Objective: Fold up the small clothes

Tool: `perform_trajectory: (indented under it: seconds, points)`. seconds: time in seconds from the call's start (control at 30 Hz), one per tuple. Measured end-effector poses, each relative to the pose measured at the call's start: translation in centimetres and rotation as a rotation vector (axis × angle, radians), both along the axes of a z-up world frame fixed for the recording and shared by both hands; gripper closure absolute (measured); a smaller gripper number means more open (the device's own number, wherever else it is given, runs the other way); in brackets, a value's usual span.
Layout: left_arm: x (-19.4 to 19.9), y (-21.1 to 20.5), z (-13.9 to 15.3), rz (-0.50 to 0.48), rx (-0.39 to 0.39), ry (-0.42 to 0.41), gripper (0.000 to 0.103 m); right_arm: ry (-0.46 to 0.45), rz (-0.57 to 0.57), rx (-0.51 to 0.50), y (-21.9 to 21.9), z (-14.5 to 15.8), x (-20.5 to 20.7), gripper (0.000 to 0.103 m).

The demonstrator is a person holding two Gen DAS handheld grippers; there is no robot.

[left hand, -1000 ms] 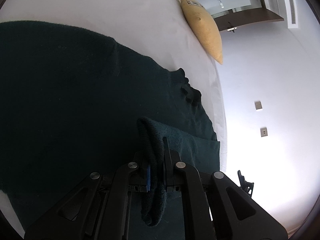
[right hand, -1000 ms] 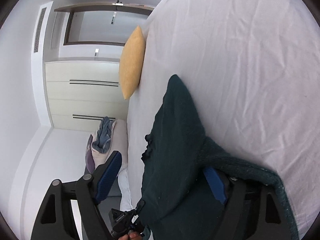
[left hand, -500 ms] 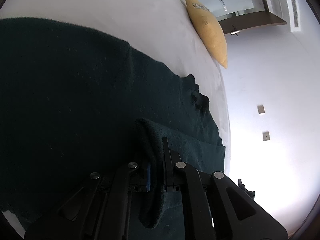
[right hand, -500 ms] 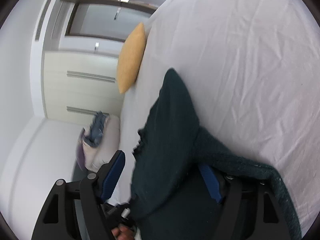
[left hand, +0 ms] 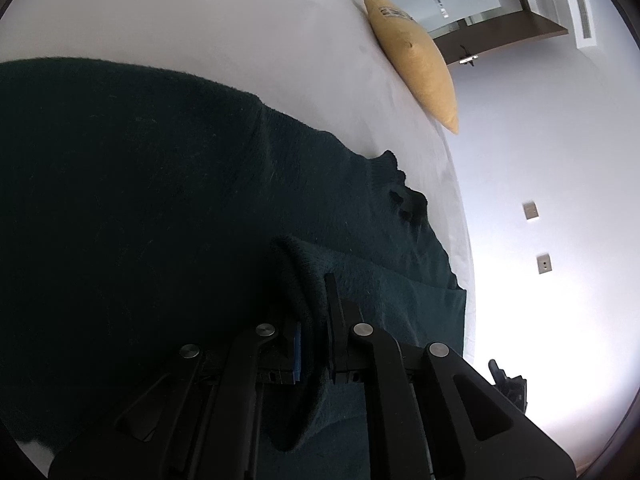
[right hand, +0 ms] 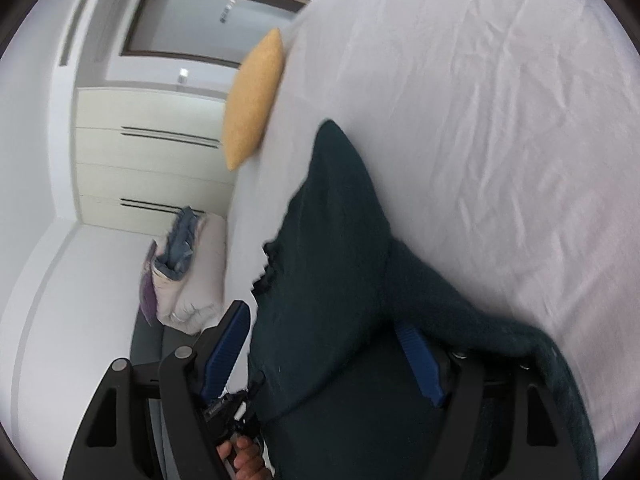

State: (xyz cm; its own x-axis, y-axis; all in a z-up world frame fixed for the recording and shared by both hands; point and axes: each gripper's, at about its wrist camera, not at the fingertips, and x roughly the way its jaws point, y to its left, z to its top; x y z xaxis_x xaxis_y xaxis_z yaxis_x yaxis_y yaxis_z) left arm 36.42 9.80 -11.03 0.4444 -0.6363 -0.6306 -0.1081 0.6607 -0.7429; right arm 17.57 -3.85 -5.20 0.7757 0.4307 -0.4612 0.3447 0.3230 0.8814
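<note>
A dark green sweater (left hand: 160, 208) lies spread over the white sheet of a bed (left hand: 224, 28), reaching the bed's edge. One folded thickness of its knit rises off the rest and runs between the fingers of the left gripper (left hand: 314, 316), which are closed tight on that fold, only the cloth between them.

In the right wrist view the sweater (right hand: 336, 264) drapes up across the frame and over the right-hand finger of the right gripper (right hand: 326, 344). Its blue-padded fingers (right hand: 228, 344) stand wide apart, and cloth hangs in the gap; neither pad presses it.

A yellow pillow (left hand: 416, 56) sits further along the bed's edge, well apart from the sweater. Beyond the bed are pale cupboard doors (right hand: 148, 160) and a heap of bedding (right hand: 184, 272) on the floor.
</note>
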Motion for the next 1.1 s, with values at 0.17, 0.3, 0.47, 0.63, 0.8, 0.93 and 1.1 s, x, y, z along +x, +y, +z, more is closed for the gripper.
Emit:
perform_trajectory:
  seconds: [0.17,0.3,0.47,0.63,0.8,0.93,1.1]
  points:
    - [-2.5,0.6,3.3,0.009,0.182,-0.036,0.092,-0.022,0.058,-0.056,-0.1,3.3,-1.6,0.024]
    - [-4.0,-0.2,6.4,0.012,0.284,-0.138,0.092,-0.065,0.075,-0.128,-2.1,5.4,0.9,0.024]
    - [-2.5,-3.3,7.2,-0.063,0.277,-0.225,0.092,-0.064,0.163,-0.054,-5.3,4.1,8.0,0.027]
    - [-2.2,-5.8,3.6,-0.13,0.336,-0.145,0.092,0.016,0.21,-0.028,-6.6,0.6,12.8,0.047]
    - [-4.0,-4.8,2.4,-0.12,0.302,-0.151,0.092,0.026,0.261,-0.009,-6.0,-1.0,11.8,0.061]
    - [-5.1,-4.3,2.5,-0.123,0.309,-0.15,0.092,0.037,0.313,0.022,-4.8,-1.3,9.0,0.062]
    - [-6.7,-2.9,2.1,-0.097,0.27,-0.14,0.092,0.048,0.36,0.021,-3.7,-1.6,4.8,0.061]
